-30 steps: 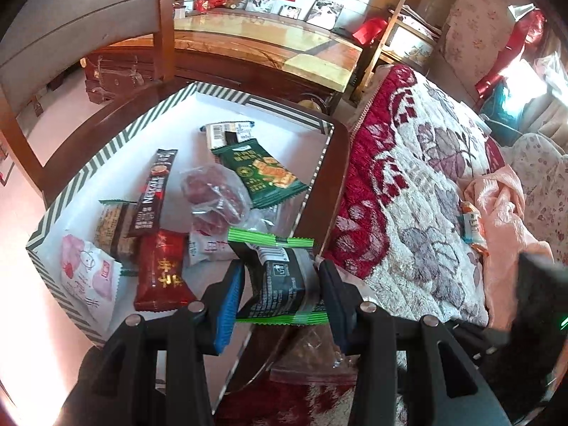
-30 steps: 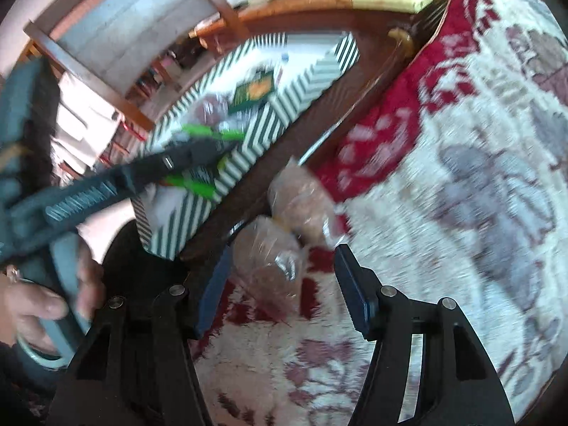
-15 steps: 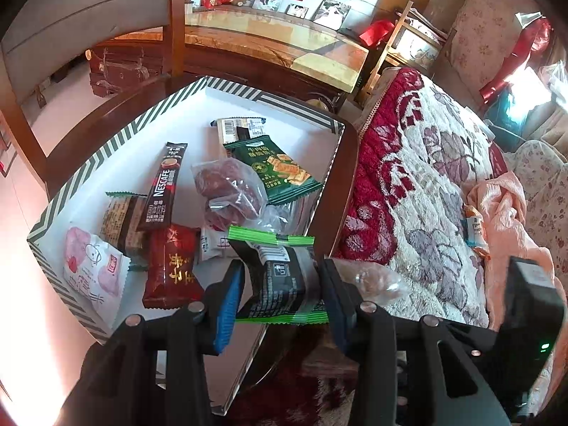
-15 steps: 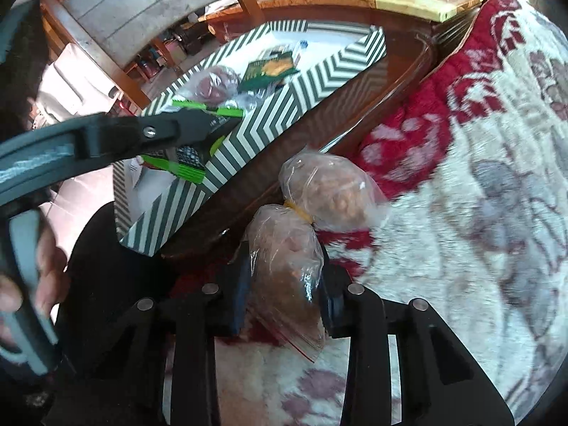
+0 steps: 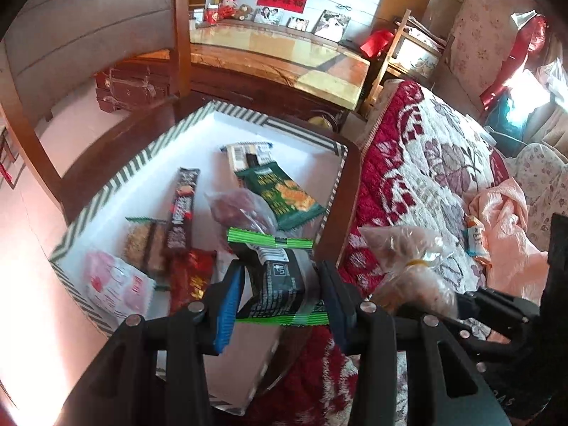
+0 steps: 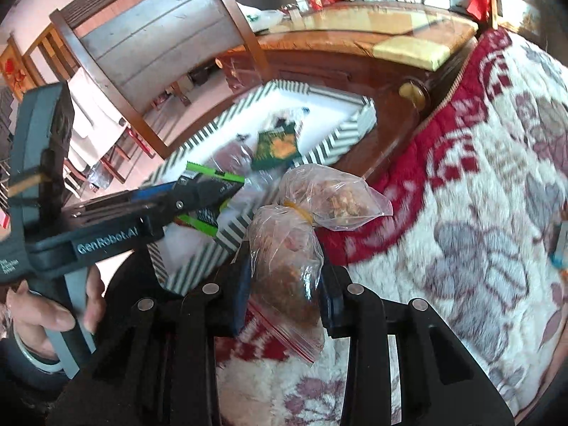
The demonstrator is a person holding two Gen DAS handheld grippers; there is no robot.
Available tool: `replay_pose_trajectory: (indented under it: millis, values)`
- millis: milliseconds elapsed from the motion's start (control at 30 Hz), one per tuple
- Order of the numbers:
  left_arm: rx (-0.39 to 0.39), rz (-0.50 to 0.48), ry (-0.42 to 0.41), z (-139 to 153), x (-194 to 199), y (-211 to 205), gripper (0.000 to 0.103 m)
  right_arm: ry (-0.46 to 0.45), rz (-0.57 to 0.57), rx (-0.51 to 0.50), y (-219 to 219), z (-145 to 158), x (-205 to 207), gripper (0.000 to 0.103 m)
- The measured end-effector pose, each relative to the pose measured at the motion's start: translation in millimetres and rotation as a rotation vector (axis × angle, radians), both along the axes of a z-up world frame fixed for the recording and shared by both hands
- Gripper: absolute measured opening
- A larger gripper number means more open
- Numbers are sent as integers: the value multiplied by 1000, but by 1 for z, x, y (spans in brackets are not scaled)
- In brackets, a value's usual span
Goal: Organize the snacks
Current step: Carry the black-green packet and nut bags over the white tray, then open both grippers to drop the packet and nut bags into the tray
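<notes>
My left gripper is shut on a black snack packet with green ends, held over the near corner of the striped box. In the right wrist view that same left gripper shows from the side, still gripping the packet. My right gripper is shut on a clear plastic bag of brown snacks, tied in the middle with a yellow band and lifted above the blanket. The bag also hangs at the right of the left wrist view.
Several snacks lie in the striped box: a green packet, a coffee stick, a red packet, a pink packet. The box sits on a wooden chair. A red-and-white blanket covers the right, with a small snack on it.
My right gripper closed on the clear bag and lifted it off the blanket. The left gripper kept still with its packet.
</notes>
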State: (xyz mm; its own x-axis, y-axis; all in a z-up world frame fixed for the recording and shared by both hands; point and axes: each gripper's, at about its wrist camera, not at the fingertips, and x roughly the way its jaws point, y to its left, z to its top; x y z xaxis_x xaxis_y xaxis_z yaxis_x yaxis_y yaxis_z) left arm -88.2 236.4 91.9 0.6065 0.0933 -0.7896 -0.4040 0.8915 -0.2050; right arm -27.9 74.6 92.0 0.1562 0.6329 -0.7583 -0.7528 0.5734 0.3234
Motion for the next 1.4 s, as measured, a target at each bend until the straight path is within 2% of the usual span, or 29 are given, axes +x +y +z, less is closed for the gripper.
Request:
replay_pose_trajectory:
  millis: [567,833,1167,1400]
  values:
    - [4,101,-11,6,-11,46,46,-54,90,-2,54,24,-2,31]
    - [-8,150,7,-2,-13,70,46,-52,129,-19,80,19,-1,31]
    - [-20,166,45,-20,-12,81,46,-51,166,-60,124,3,15,31]
    - [-11,157,66,-26,-7,80,46,-28,147,-65,153,-3,37,31]
